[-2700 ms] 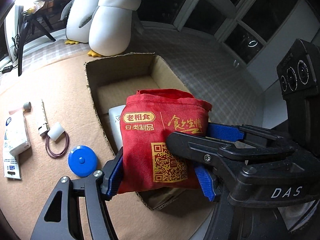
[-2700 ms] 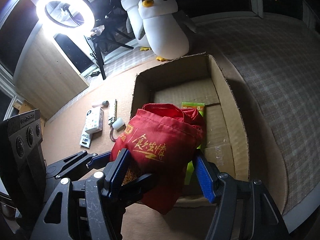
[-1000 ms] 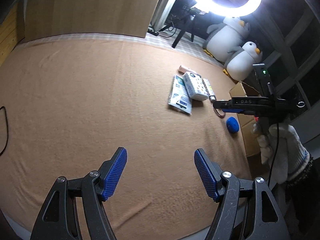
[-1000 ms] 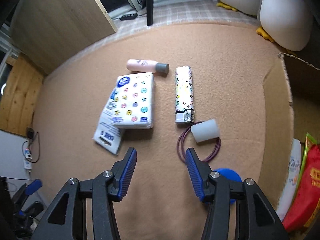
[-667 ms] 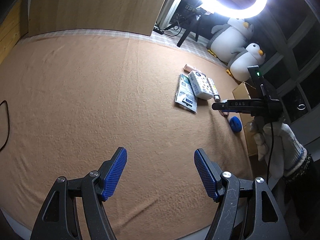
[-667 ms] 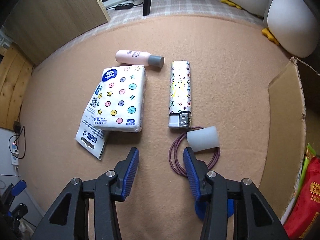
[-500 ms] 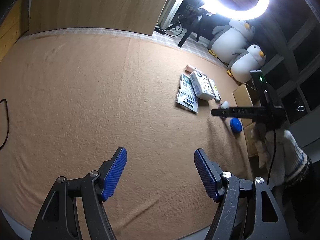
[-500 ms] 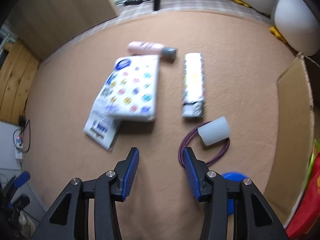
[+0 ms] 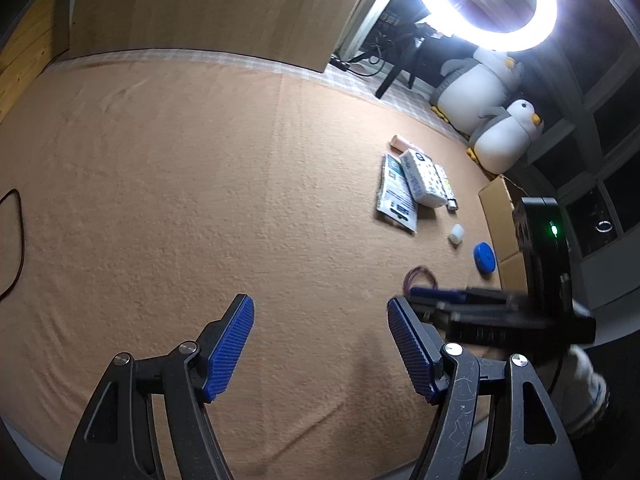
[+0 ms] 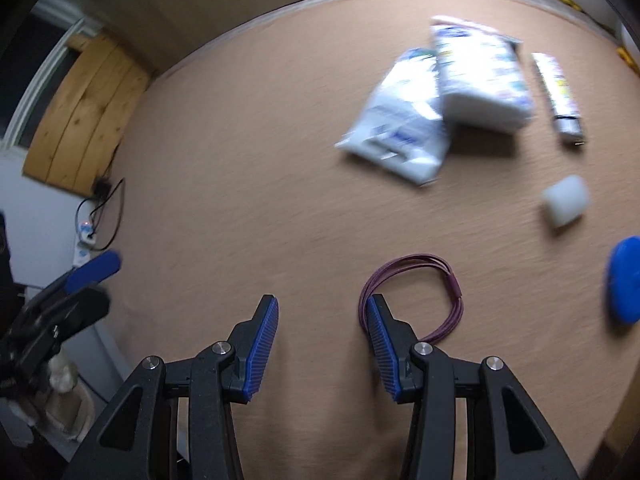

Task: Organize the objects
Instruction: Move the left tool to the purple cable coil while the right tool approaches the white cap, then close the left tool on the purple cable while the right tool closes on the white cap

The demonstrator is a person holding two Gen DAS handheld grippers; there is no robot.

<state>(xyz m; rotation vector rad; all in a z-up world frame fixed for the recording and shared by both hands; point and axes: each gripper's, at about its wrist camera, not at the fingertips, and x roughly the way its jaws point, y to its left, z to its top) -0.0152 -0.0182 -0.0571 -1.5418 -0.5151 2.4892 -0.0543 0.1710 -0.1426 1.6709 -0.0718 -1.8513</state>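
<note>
R gripper [image 10: 318,334] over the tan mat [image 10: 224,184], jaws apart w/ nothing between; its right pad sits over the edge of the purple cord loop [image 10: 416,292]. White cap [image 10: 566,200] beyond the loop, blue disc [image 10: 624,284] right of it (view blurred). L gripper [image 9: 320,346] spread wide, empty, left of the loop.

On the mat [image 10: 240,160], a tissue pack [image 10: 480,76] lies on a pouch [image 10: 400,132]; a cord loop [image 10: 420,292] lies nearer, a cap [image 10: 566,200] to its right.
</note>
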